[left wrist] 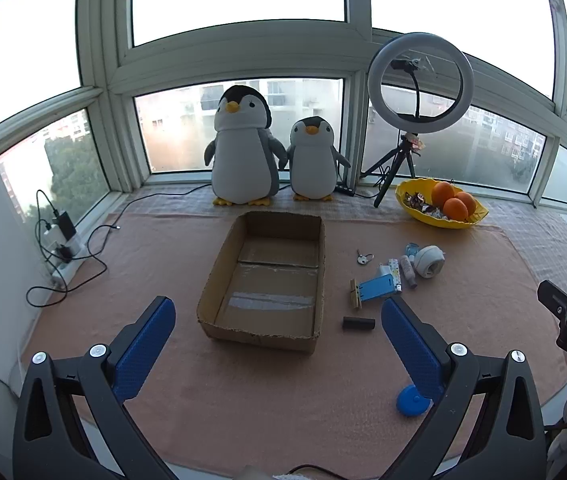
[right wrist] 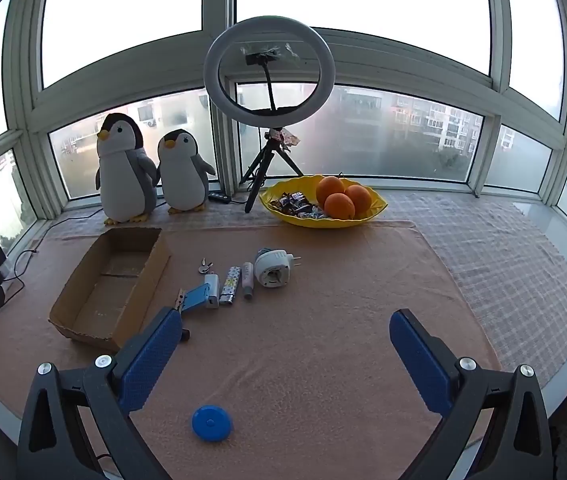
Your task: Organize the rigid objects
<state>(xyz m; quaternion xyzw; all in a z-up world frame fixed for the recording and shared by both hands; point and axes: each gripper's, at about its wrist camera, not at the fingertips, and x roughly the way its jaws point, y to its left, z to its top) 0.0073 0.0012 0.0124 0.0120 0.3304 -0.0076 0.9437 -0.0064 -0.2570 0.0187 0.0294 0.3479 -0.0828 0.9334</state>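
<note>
An empty cardboard box [left wrist: 263, 332] [right wrist: 79, 330] lies on the pink mat. To its right sits a cluster of small items: keys [left wrist: 364, 258] [right wrist: 206, 267], a white round plug device [left wrist: 429, 261] [right wrist: 273, 270], a small tube [left wrist: 408, 272] [right wrist: 248, 280], a patterned lighter [right wrist: 230, 285], a blue card with a wooden clothespin [left wrist: 375, 289] [right wrist: 197, 295] and a black block [left wrist: 358, 323]. A blue disc [left wrist: 412, 400] [right wrist: 211, 423] lies nearest. My left gripper [left wrist: 279, 318] hangs open above the box's near end. My right gripper [right wrist: 285, 334] hangs open over bare mat.
Two plush penguins [left wrist: 243, 152] [right wrist: 123, 168], a ring light on a tripod [left wrist: 419, 84] [right wrist: 269, 70] and a yellow bowl [left wrist: 471, 222] [right wrist: 279, 213] of oranges and sweets stand by the windows. A power strip with cables [left wrist: 63, 256] lies at the left.
</note>
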